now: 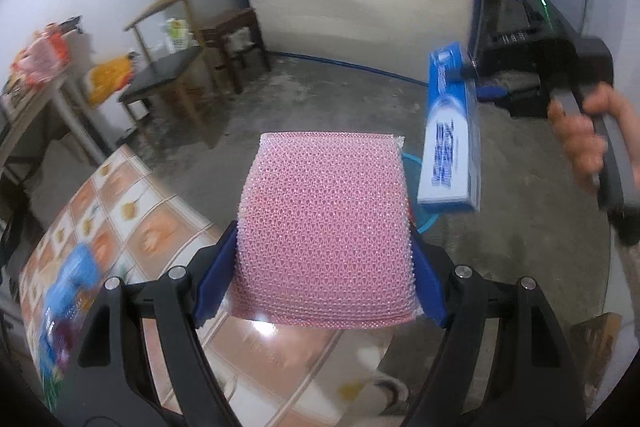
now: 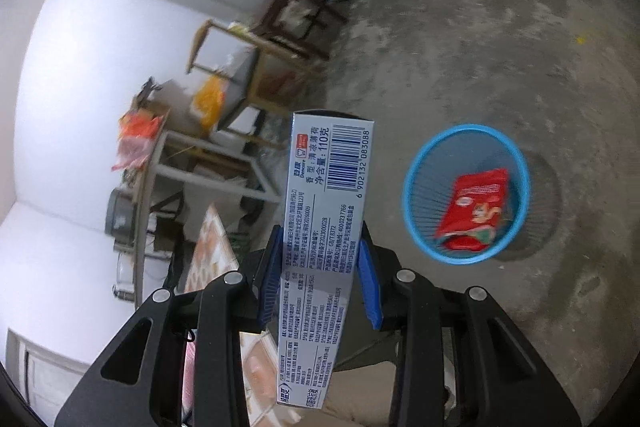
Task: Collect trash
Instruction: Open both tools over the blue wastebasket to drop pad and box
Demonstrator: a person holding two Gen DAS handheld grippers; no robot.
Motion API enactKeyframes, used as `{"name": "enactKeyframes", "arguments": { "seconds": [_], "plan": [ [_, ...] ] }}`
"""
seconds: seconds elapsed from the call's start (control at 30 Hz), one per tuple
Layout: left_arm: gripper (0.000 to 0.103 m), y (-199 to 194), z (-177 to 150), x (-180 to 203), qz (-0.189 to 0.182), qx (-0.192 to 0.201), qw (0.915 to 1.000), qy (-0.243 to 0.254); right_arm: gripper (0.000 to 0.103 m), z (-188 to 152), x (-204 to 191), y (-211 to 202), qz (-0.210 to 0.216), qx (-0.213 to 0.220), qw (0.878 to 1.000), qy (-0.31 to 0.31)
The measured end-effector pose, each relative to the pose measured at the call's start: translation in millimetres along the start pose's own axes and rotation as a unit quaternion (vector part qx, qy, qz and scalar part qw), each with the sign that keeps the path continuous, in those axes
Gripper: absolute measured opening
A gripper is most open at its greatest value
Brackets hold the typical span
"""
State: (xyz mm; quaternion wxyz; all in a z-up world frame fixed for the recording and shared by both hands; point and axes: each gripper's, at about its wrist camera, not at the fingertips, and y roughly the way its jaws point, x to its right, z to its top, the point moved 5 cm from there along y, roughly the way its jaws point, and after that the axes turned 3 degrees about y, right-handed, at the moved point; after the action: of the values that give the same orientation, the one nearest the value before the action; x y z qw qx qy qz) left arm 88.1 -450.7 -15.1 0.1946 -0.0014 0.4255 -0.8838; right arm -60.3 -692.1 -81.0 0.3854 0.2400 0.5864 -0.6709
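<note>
Clamped between the blue pads of the left hand-held gripper [image 1: 326, 277] is a pink mesh scouring sponge [image 1: 324, 227], gripped by its two side edges and raised off the counter [image 1: 160, 235]. Its far end pokes out past the counter's tiled-pattern edge, over bare floor. To its right, the right hand-held gripper [image 2: 318, 275] is closed on a blue-and-white toothpaste box [image 2: 322, 239], pinched near the middle of its length so both ends stick out free. A hand [image 1: 580, 139] wraps the grip behind it. Sponge and box hang near each other but apart.

On the grey concrete floor [image 2: 480, 47], the blue wire wastebasket [image 2: 466, 193] stands to the right of the box, with open floor all around it. A red snack packet [image 2: 474, 207] lies inside. A blurred blue packet [image 1: 68, 291], possibly a wrapper, lies on the counter's left side. Chairs, a dark stool [image 1: 234, 39] and a cluttered white table [image 2: 200, 163] crowd the far wall.
</note>
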Motion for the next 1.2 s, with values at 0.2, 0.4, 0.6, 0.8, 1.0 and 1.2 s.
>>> {"name": "enactKeyframes", "arguments": {
  "seconds": [0.2,0.4,0.6,0.8,1.0,1.2],
  "plan": [
    [0.074,72,41,23,-0.057,-0.053,0.9969,-0.005,0.035,15,51,16,-0.031,-0.001,0.999,0.036],
    [0.074,134,69,48,-0.076,-0.098,0.9923,-0.006,0.035,31,89,44,-0.055,-0.012,0.997,0.062],
    [0.078,185,98,73,-0.086,-0.102,0.9908,-0.020,0.039,61,111,80,-0.077,-0.017,0.994,0.073],
    [0.082,207,104,58,-0.090,-0.085,0.9879,-0.094,0.061,74,156,123,-0.164,-0.031,0.984,0.064],
    [0.082,187,92,35,-0.085,-0.069,0.9889,-0.100,0.061,65,188,113,-0.170,-0.022,0.981,0.091],
    [0.082,152,82,3,-0.080,-0.050,0.9874,-0.127,0.061,59,193,84,-0.163,-0.002,0.982,0.094]
  ]
}}
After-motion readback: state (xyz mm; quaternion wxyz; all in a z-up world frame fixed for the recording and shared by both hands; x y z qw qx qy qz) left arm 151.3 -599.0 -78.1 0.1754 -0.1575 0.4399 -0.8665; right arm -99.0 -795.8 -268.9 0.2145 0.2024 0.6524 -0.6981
